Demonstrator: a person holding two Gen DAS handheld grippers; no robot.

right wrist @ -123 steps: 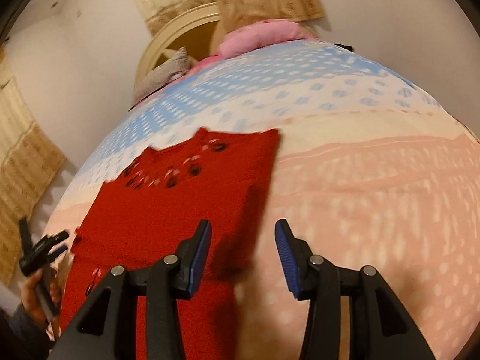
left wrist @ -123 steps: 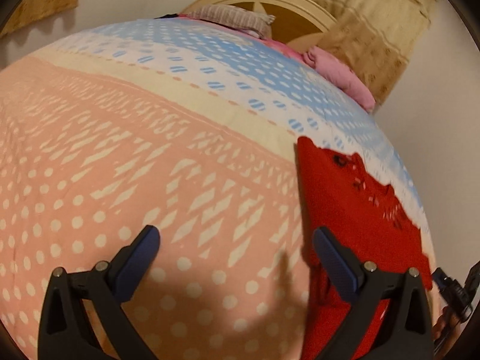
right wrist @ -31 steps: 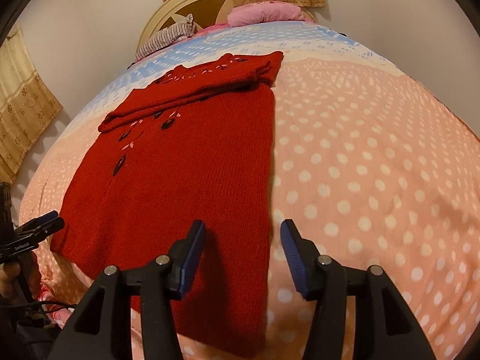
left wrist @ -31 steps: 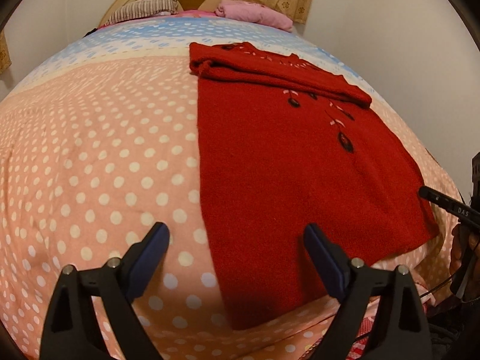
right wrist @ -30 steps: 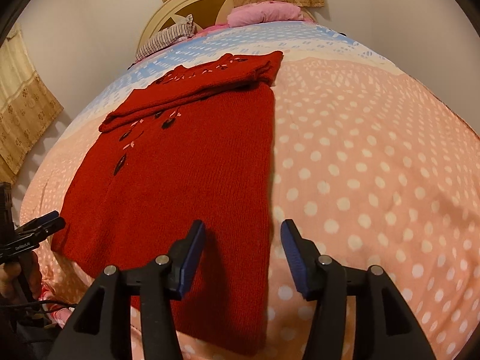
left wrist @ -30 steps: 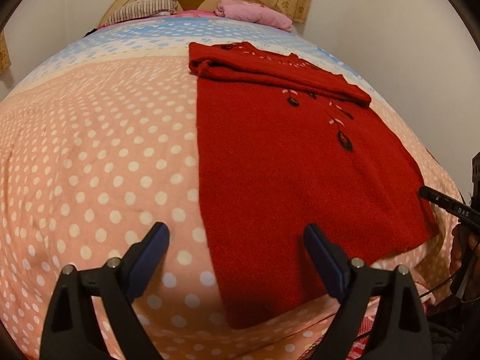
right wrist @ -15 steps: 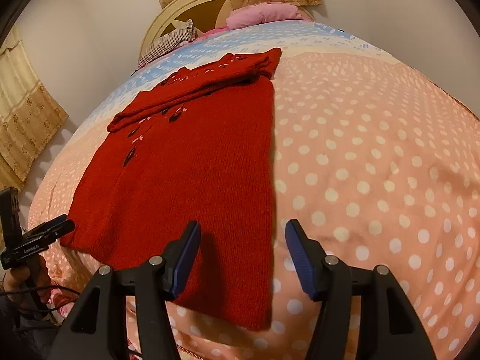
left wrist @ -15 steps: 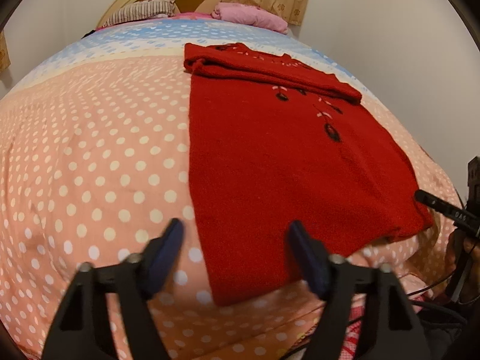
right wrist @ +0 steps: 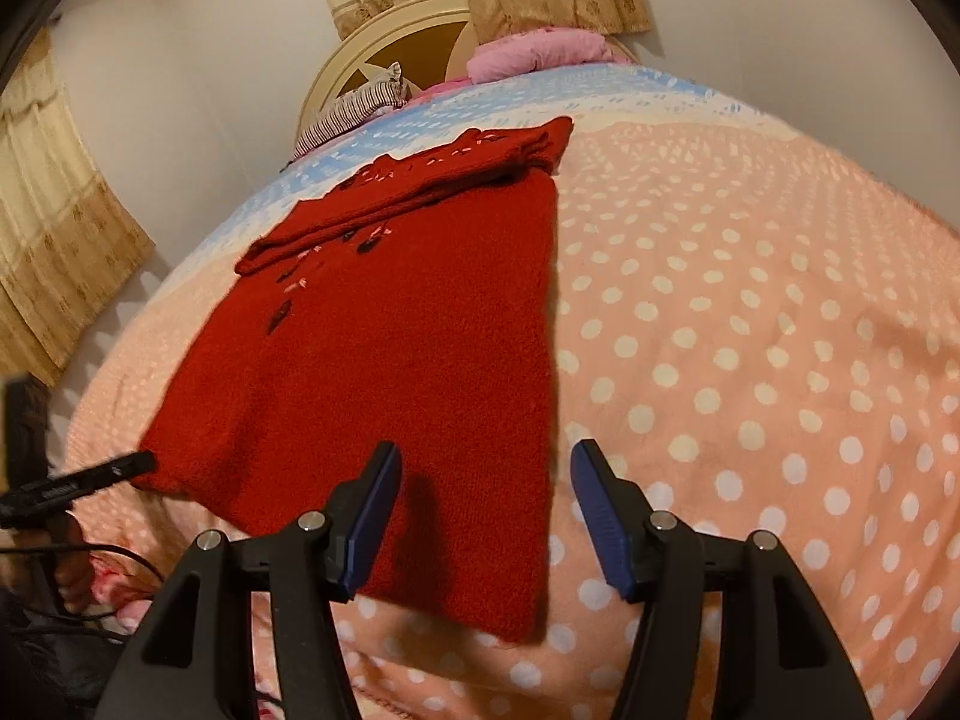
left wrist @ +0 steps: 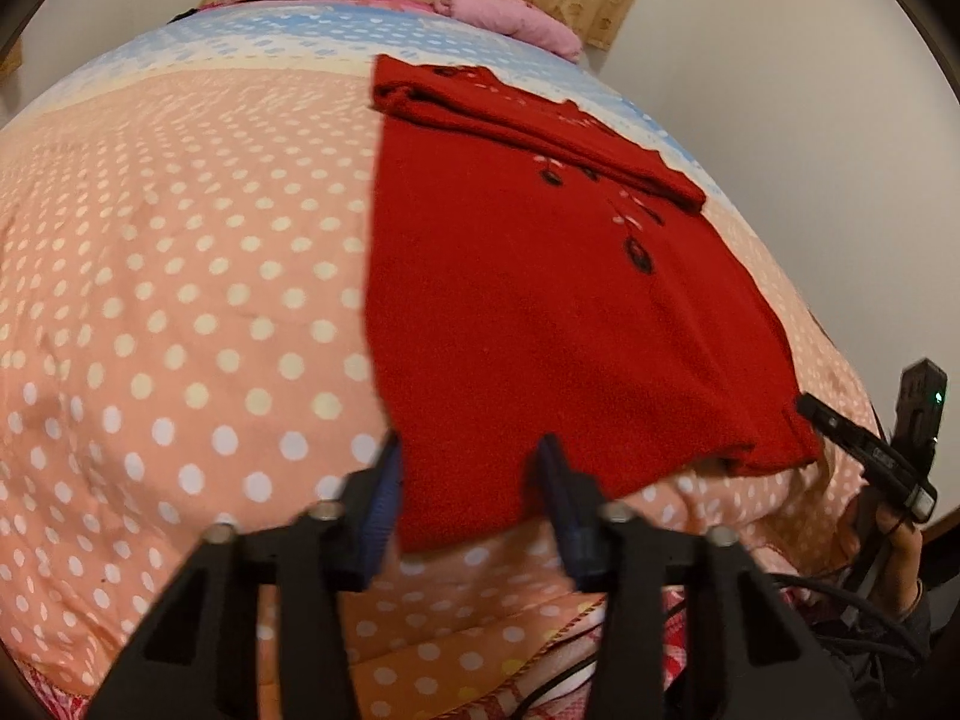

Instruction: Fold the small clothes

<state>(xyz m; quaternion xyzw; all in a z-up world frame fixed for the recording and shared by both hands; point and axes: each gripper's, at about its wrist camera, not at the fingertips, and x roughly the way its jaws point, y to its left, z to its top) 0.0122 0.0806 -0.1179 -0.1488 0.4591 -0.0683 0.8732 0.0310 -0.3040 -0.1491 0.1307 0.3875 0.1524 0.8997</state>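
red sweater [left wrist: 540, 312] flat on bedspread [left wrist: 180, 276], jaws astride hem

Warm, dim indoor light on both views; colours lean orange (the white walls look cream); heavy fisheye bulge bends the bed [left wrist: 180, 276] into a dome, with black vignette at the corners; soft shadow falls below the right hand-held gripper [right wrist: 486, 492]; the left view is slightly motion-blurred.
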